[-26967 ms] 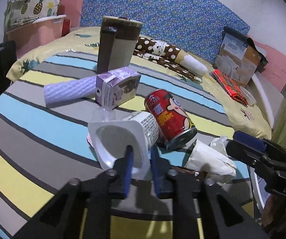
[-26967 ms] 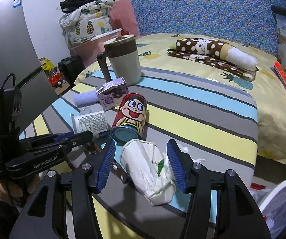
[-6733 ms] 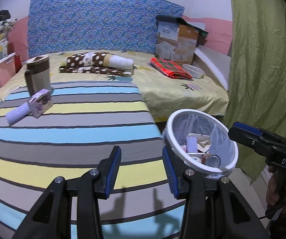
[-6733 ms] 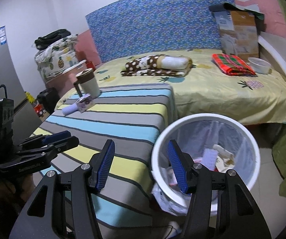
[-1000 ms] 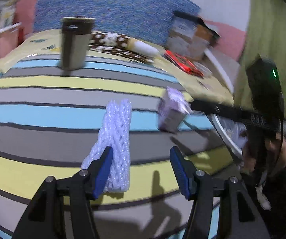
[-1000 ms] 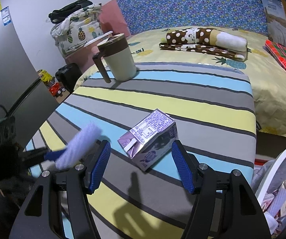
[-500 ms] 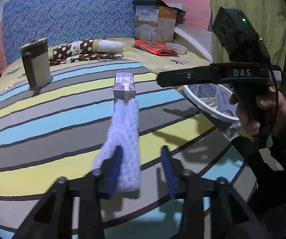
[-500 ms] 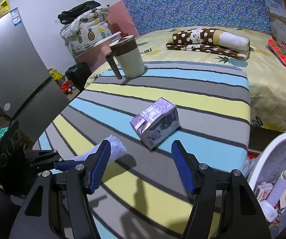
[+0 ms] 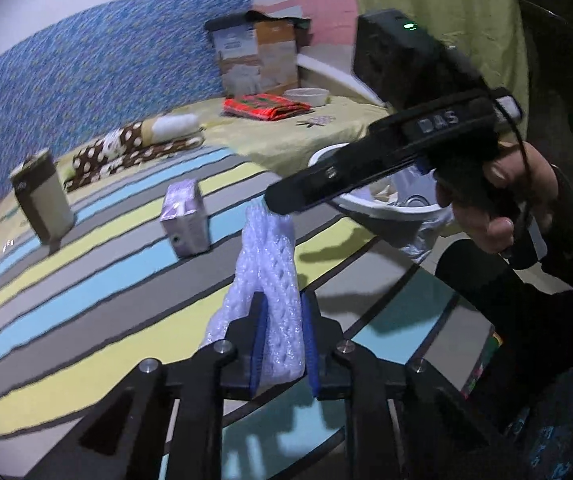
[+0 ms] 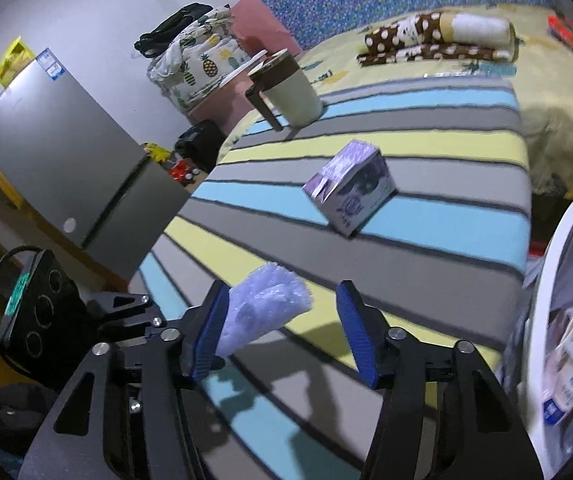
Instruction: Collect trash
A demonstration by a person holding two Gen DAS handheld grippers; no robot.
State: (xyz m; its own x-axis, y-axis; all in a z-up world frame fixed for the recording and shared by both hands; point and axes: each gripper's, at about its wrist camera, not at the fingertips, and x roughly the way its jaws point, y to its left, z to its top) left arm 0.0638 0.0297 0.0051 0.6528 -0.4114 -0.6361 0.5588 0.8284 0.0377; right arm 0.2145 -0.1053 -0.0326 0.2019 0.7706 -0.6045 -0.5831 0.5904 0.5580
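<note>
My left gripper (image 9: 283, 344) is shut on a pale purple foam net sleeve (image 9: 272, 272) and holds it above the striped table (image 9: 86, 296). The sleeve also shows in the right wrist view (image 10: 264, 312), sticking out between my right gripper's fingers. My right gripper (image 10: 282, 328) is open and empty; in the left wrist view it (image 9: 286, 200) hangs just beyond the sleeve's tip. A purple drink carton (image 10: 352, 194) lies on the table ahead, also in the left wrist view (image 9: 186, 218). A white trash bin (image 10: 566, 320) with several items stands at the table's right edge.
A beige lidded mug (image 10: 286, 88) stands at the table's far side. Behind it is a yellow bed with a polka-dot roll (image 10: 434, 36). A grey fridge (image 10: 46, 152) stands at the left. A cardboard box (image 9: 256, 58) sits by the headboard.
My left gripper has closed tighter on the foam sleeve and swung it right, toward the bin. My right gripper has come in over the sleeve's tip. The carton has stayed put.
</note>
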